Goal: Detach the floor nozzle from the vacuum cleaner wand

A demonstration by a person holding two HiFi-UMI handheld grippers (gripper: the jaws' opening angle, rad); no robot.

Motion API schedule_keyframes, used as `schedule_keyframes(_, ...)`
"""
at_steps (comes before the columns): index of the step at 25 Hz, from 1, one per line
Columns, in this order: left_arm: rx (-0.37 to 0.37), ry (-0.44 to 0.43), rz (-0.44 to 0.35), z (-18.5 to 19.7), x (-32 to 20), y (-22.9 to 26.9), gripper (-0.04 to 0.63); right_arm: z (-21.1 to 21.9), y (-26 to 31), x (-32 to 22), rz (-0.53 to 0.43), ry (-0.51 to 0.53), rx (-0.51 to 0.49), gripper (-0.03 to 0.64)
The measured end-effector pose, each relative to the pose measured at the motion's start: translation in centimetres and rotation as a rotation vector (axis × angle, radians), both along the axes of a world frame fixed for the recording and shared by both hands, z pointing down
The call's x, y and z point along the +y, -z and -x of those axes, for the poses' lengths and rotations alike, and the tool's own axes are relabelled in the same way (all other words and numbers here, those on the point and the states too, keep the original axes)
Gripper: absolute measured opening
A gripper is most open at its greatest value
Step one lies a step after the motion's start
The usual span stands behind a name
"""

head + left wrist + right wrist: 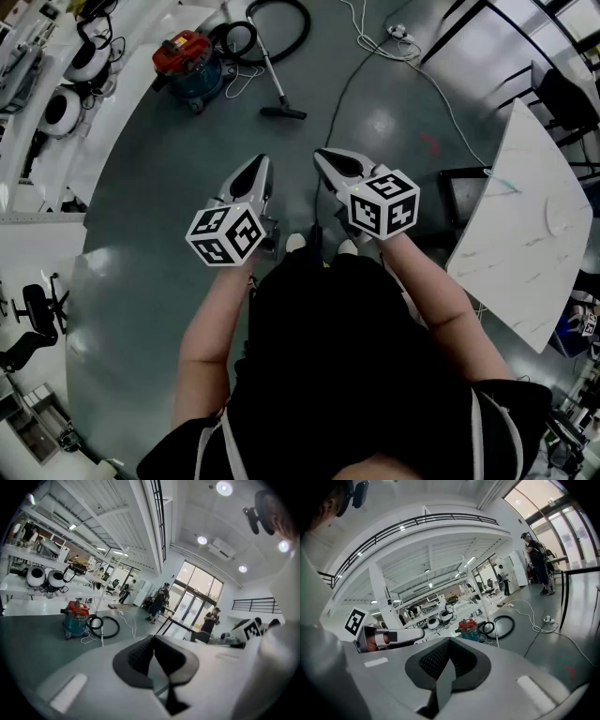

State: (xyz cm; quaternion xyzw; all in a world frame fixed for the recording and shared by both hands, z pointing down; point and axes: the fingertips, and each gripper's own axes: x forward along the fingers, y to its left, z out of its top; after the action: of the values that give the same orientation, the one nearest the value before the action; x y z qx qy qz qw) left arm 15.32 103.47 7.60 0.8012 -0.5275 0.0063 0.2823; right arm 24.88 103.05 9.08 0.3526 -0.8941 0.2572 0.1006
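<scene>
Left gripper [260, 162] closed; right gripper [321, 156] — closed

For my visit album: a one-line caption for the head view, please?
Left gripper and right gripper, shut and empty, face the vacuum cleaner, floor nozzle on its wand.

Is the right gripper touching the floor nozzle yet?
Apart. The head view shows grey floor between the right gripper and the floor nozzle.

Right tool [449, 645] closed, empty; vacuum cleaner [468, 629] well apart, ahead.
</scene>
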Motion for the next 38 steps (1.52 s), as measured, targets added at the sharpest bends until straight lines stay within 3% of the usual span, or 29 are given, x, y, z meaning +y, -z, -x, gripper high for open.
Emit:
schedule_keyframes(8,0.043,-0.021,-0.005,2.2,-1.5,-0.5,0.011,2.3,-0.6,-1.3,0.031,-0.033,-0.012,-0.008)
schedule_keyframes(12,0.025,-0.048,0.0,2.9,-1.9,-1.1,0.011,3.1,-1.1,-1.9,0.04,-0.049,-0.007,-0.007)
schedule_keyframes(21,0.054,-0.061,0.045,6.2,-3.4,-2.6,0.011,5.4,-2.2,-3.7,0.068,-0.099,0.01,-0.006)
schedule_keyframes(28,0.058,-0.016,0.071,7.6,-5.8,-3.9,0.011,6.1,-3.4,-6.1,0.094,-0.083,0.007,-0.007)
schedule_keyframes(38,0.033,0.074,0.091,5.3,-15.5,-4.2,0.011,3.8,-3.5,-16.5,0.085,-0.015,0.014,-0.007)
